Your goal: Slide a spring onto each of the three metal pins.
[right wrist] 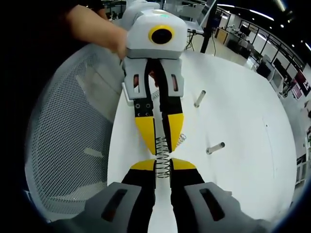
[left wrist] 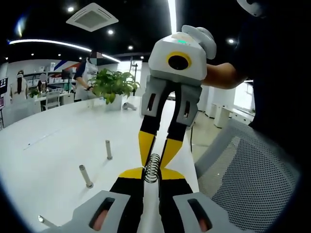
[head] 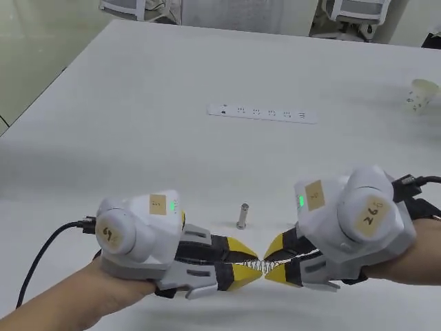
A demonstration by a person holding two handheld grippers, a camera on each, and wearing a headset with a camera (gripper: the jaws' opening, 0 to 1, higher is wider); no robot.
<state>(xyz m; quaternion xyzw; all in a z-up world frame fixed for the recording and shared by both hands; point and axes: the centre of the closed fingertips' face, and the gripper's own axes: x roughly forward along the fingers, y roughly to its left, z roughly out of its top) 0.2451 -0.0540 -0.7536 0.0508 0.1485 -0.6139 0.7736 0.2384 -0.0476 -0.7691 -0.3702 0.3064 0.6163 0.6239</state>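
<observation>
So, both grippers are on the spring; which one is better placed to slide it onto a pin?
Probably left. The left gripper and right gripper pinch the spring tip to tip, but the upright pin stands straight ahead of the left's tips, so its carry looks shorter.

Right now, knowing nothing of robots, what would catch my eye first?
Two hand-held grippers meet nose to nose near the table's front edge: the left gripper and right gripper both pinch one small spring between their yellow tips. Just beyond them a metal pin stands upright on the white table, with a power strip farther back.
</observation>
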